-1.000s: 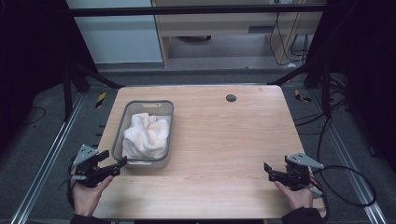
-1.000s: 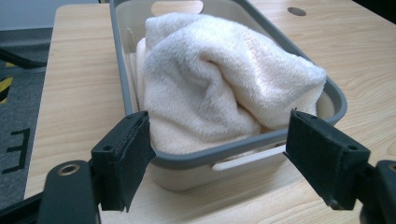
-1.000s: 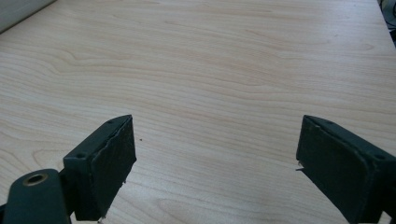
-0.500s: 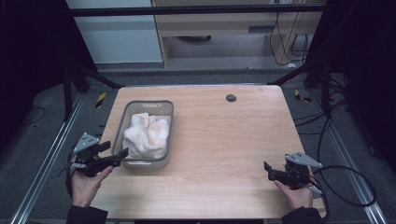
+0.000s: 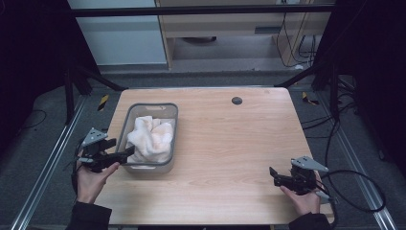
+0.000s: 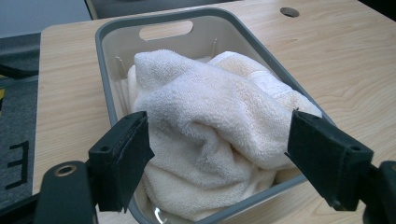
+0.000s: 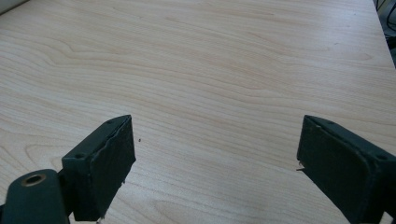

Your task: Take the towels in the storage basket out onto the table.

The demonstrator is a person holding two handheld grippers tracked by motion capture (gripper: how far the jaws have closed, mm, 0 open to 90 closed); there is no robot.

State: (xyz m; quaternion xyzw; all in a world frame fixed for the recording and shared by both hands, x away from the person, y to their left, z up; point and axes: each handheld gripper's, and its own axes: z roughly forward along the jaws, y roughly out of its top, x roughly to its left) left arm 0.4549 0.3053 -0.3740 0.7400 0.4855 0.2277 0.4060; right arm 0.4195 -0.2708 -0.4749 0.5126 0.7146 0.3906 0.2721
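Overall, the light wooden table (image 5: 230,158) stands on dark flooring before a pale cabinet (image 5: 119,33). A grey basket (image 5: 125,125) at its left side holds a crumpled white towel (image 5: 152,138). The left gripper (image 5: 125,153), jaws wide and empty, has risen and advanced to the basket's near rim. The right gripper (image 5: 274,175) rests unmoved at the near right edge, jaws wide, empty.

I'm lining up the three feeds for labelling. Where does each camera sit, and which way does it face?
High view: above the person's table edge, facing forward and down; both hands, left hand-held gripper, right hand-held gripper.
Left gripper view: rides that gripper, facing the grey plastic basket of cream terry towels; open jaws.
Right gripper view: faces bare light wooden table; open jaws.
Shared: basket, towels, table hole.
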